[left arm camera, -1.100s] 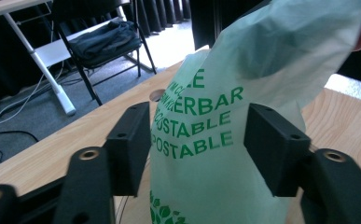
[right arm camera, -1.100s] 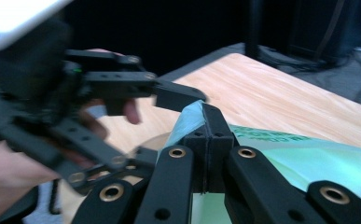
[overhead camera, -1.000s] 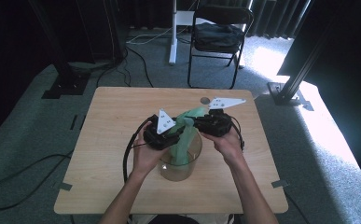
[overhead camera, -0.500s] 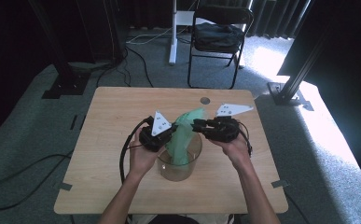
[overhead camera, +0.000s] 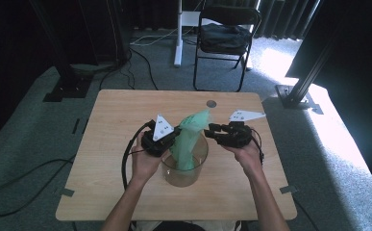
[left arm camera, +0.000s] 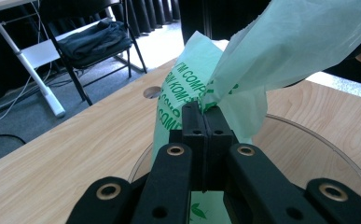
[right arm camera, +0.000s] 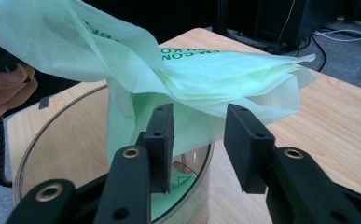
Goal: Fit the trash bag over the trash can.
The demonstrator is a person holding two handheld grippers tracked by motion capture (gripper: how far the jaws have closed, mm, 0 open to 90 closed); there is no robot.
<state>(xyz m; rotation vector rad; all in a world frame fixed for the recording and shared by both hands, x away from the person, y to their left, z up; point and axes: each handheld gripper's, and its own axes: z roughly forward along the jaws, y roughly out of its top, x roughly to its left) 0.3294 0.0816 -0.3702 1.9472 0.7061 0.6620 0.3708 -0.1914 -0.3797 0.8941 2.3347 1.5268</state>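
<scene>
Left gripper (left arm camera: 204, 116): jaws pinched tight on an edge of the green bag (left arm camera: 271, 60).
Right gripper (right arm camera: 197, 140): jaws apart, just been opening, nothing pressed.
Bag: stands in the glass container (overhead camera: 174, 177), top sticking up.
Container: on the table (overhead camera: 111, 125), between both hands.

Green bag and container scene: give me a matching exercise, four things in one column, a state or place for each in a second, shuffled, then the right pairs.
Things:
1. left gripper
2. right gripper
3. green bag
4. clear container

States or places:
A. stands on the wooden table between the two hands
B. jaws apart, having just been opening, nothing pinched between the pads
C. jaws closed on an edge of the thin film
D. rises out of the round vessel, lower end inside it

Pairs: 1-C, 2-B, 3-D, 4-A
</scene>
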